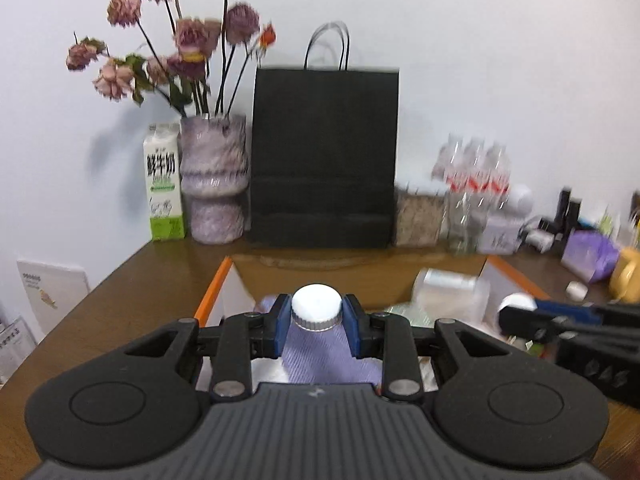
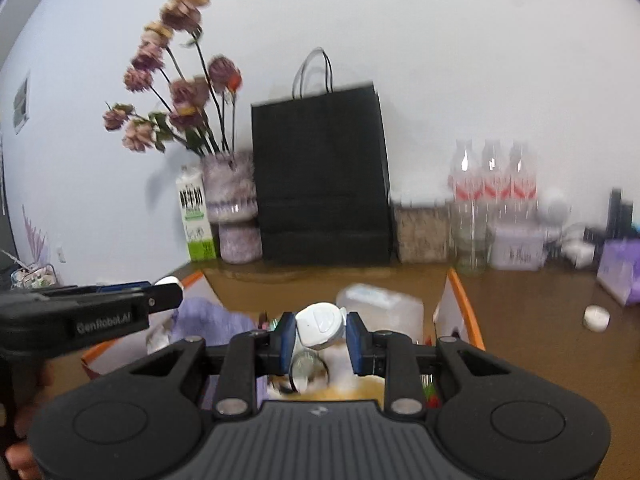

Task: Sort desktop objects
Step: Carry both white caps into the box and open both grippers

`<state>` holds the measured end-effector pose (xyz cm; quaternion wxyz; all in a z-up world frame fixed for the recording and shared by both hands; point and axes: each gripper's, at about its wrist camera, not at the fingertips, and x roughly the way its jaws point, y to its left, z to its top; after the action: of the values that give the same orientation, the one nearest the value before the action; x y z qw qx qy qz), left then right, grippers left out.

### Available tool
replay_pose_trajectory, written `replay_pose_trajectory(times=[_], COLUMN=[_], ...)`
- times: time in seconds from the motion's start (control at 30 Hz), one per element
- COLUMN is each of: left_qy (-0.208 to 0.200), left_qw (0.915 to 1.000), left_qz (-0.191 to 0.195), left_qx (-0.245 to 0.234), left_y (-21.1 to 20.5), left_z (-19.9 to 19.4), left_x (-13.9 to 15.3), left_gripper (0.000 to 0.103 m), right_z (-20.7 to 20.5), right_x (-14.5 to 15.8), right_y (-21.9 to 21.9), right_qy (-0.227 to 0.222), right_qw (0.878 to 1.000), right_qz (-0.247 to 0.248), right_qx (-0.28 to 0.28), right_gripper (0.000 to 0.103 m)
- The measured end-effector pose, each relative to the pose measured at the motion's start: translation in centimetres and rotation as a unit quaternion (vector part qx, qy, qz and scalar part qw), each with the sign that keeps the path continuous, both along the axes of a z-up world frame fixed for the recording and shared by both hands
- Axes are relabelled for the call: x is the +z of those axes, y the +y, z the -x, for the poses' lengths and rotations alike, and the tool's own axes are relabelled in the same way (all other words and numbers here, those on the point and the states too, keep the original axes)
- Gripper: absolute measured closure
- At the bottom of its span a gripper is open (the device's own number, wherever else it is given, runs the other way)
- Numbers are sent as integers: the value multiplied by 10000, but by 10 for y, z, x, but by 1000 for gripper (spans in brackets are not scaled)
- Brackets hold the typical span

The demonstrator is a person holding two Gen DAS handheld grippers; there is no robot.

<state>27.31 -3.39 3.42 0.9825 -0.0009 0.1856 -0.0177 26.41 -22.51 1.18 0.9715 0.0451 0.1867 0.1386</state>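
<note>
Gripping a lilac bottle (image 1: 320, 354) by the neck just under its white screw cap (image 1: 317, 307): left gripper (image 1: 317, 320), blue pads (image 1: 282, 326) pressed against both sides, bottle upright and raised over the open box (image 1: 214, 294) with orange edges. Clamped in the right gripper (image 2: 320, 330): a small white flip-top container (image 2: 320, 326), tilted, pinched between its blue pads (image 2: 286, 336), likewise held above the same box. Lying inside the box: a lilac cloth (image 2: 208, 318) at the left, a clear plastic container (image 2: 380, 306) toward the far right, and small mixed items below the right claw, too blurred to name. Resting on a brown wooden table (image 1: 132, 292), box near the front. Just right of the box, a small white cap (image 2: 596, 317) on the bare tabletop. Standing along the far edge against a pale wall (image 1: 480, 60), from left to right: a green and white milk carton (image 1: 165, 182), a mottled lilac vase (image 1: 214, 178) with dried pink flowers (image 1: 176, 40), a black paper bag (image 1: 325, 156) with thin handles, a speckled brown box (image 2: 420, 234), and three clear bottles (image 2: 492, 184) with red labels. Farther right, a clutter of purple and white packages, blurred. Visible at the lower left of the right camera, fingers of a hand (image 2: 24, 444) around the left gripper's handle.
</note>
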Motion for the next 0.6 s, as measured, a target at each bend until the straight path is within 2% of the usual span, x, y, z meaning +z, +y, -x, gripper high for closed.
replay_pose_trajectory(times=[0.33, 0.37, 0.43, 0.47, 0.5, 0.53, 0.57, 0.6], left_qy=[218, 199, 156, 115, 72, -7, -108, -244], left_qw=[9997, 9997, 9995, 9994, 9993, 9991, 9989, 9985], left_qz=[-112, -127, -183, -214, -238, -248, -246, -250], left_qx=[73, 103, 194, 238, 276, 330, 377, 421], left_y=[0, -1, -1, -1, -1, -1, 0, 0], left_z=[-2, -1, 0, 2, 4, 7, 10, 13], left_x=[-15, -16, -15, -14, -13, -12, -11, -10], left_gripper=[74, 73, 62, 49, 29, 17, 0, 0], right_z=[1, 1, 2, 3, 4, 5, 7, 9], right_x=[-11, -12, -14, -15, -15, -15, -15, -14], right_y=[4, 4, 5, 6, 6, 6, 7, 7], right_qy=[46, 42, 14, 10, 3, -34, -109, -213], right_qw=[9997, 9997, 9995, 9994, 9992, 9989, 9988, 9985], right_qz=[191, 209, 238, 268, 292, 311, 331, 356], right_qx=[-117, -128, -192, -236, -289, -336, -348, -353], right_gripper=[77, 77, 74, 59, 30, 15, 0, 0])
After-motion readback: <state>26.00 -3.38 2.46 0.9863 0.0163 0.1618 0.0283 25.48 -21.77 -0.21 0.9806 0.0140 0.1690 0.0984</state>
